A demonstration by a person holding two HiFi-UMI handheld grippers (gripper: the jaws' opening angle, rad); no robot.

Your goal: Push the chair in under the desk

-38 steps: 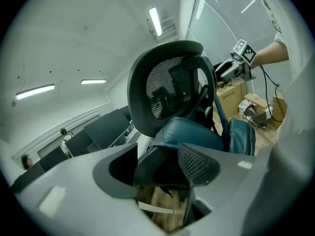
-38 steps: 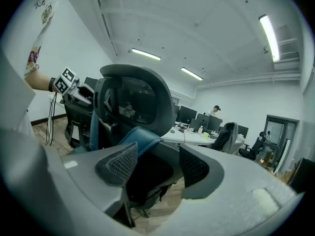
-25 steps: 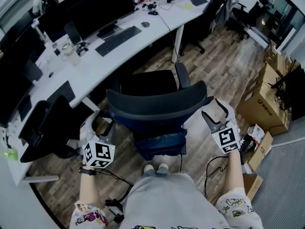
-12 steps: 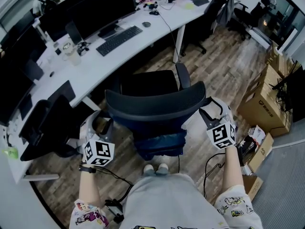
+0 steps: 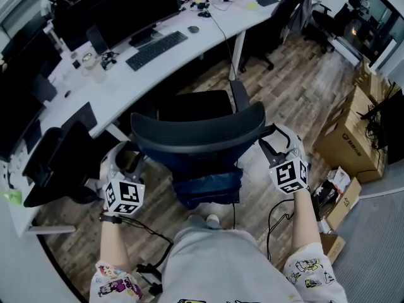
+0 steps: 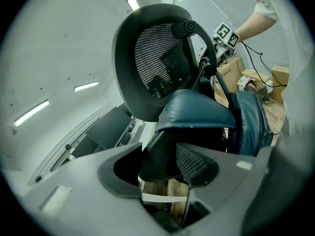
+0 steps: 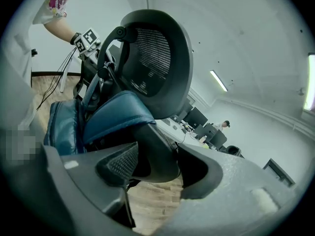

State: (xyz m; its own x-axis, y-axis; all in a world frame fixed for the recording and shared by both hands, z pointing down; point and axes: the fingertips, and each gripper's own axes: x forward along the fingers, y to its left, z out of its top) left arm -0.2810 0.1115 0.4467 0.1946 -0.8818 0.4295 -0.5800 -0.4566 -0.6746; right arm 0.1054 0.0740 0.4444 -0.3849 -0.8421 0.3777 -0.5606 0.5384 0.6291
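A black mesh office chair (image 5: 196,134) with a blue cushion stands on the wooden floor, facing the curved white desk (image 5: 126,87); its seat (image 5: 192,105) is near the desk's edge. My left gripper (image 5: 129,161) grips the backrest's left edge. The frame bar (image 6: 157,154) sits between its pads, whose jaws are opening slightly. My right gripper (image 5: 276,146) is shut on the backrest's right edge, the bar (image 7: 155,154) pressed between its pads. The mesh back (image 6: 152,68) (image 7: 157,58) rises above each gripper (image 6: 162,163) (image 7: 155,163).
A second black chair (image 5: 57,169) stands close at the left. Cardboard boxes (image 5: 347,131) line the right side. The desk carries a keyboard (image 5: 156,50) and monitors (image 5: 136,8); its white leg (image 5: 237,55) is right of the chair. Cables (image 5: 154,238) trail by my feet.
Both grippers closed on the backrest's edges. The chair and both grippers have moved forward and a little left, toward the desk.
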